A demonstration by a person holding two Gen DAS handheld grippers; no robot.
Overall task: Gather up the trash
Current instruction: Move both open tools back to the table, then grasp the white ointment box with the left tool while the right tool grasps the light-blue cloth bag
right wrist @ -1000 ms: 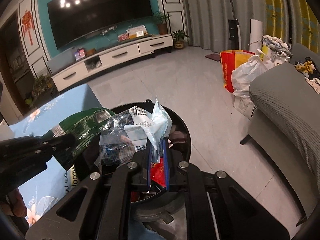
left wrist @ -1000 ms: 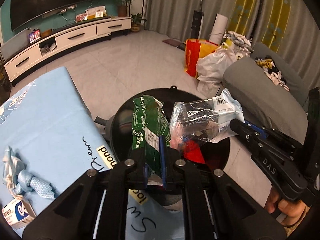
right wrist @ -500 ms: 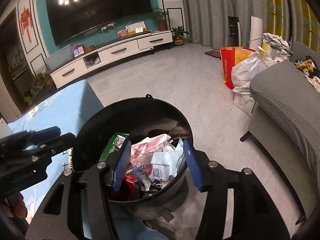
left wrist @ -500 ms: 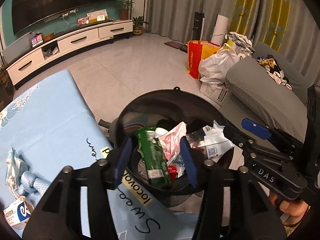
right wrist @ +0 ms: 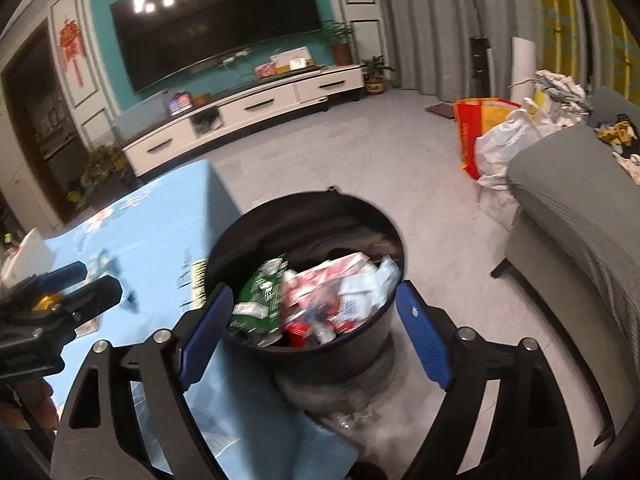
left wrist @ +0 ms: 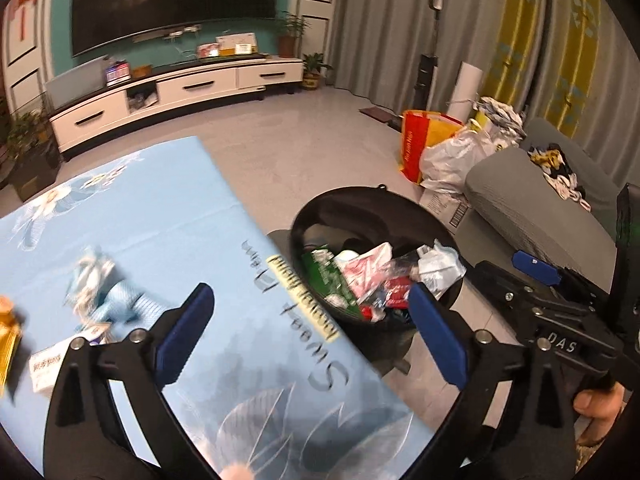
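Two fisheye views, each from a camera mounted on a hand-held gripper, looking forward and downward along its own two fingers, which fill the lower frame.

The left wrist view sits above a blue tablecloth, close to it, facing a far television wall. A black bin lies near, to its right.

The right wrist view hangs close above the same bin, nearly centred, facing the same wall.

Both views share the bin, the cloth's edge, the grey floor, the white cabinet and a grey sofa at right. Each camera also catches the other gripper at its frame edge.
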